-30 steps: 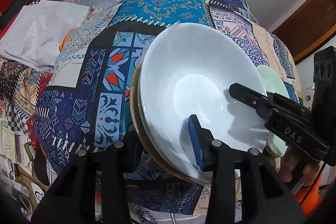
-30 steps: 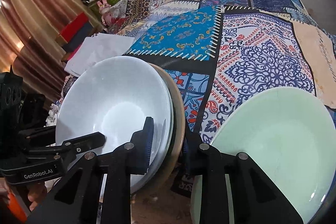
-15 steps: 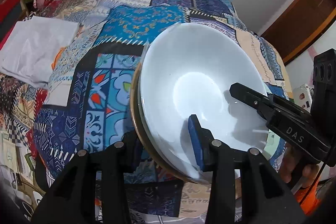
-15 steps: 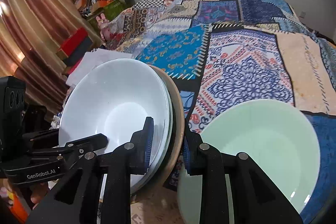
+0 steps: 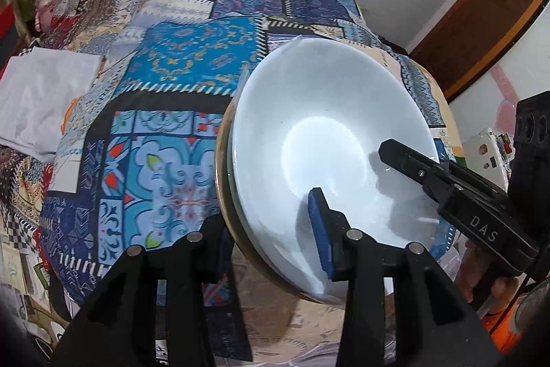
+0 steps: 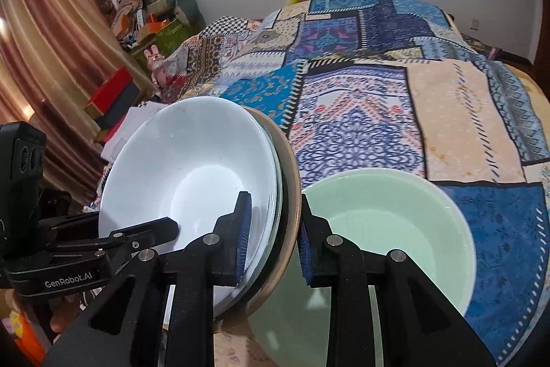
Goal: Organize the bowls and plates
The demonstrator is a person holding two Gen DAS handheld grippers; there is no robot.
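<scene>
A white bowl (image 5: 326, 133) is nested on a clear plate and a tan plate (image 5: 221, 174), and the stack hangs tilted above the patchwork quilt (image 5: 172, 71). My left gripper (image 5: 264, 222) is shut on the stack's near rim, its blue pad inside the bowl. The right gripper's finger (image 5: 405, 157) reaches in from the right. In the right wrist view my right gripper (image 6: 275, 212) is shut on the rim of the same white bowl (image 6: 178, 167) and tan plate (image 6: 292, 181). A pale green bowl (image 6: 385, 229) rests on the quilt just right of it.
A folded white cloth (image 5: 37, 92) lies on the bed's left side. Boxes and clutter (image 6: 144, 23) stand along the curtain beyond the bed. A brown door (image 5: 481, 23) is at the far right. A hand (image 5: 488, 284) holds the right gripper.
Both grippers have risen with the stack, and the quilt has dropped away beneath it. The green bowl has stayed on the bed and shows more fully.
</scene>
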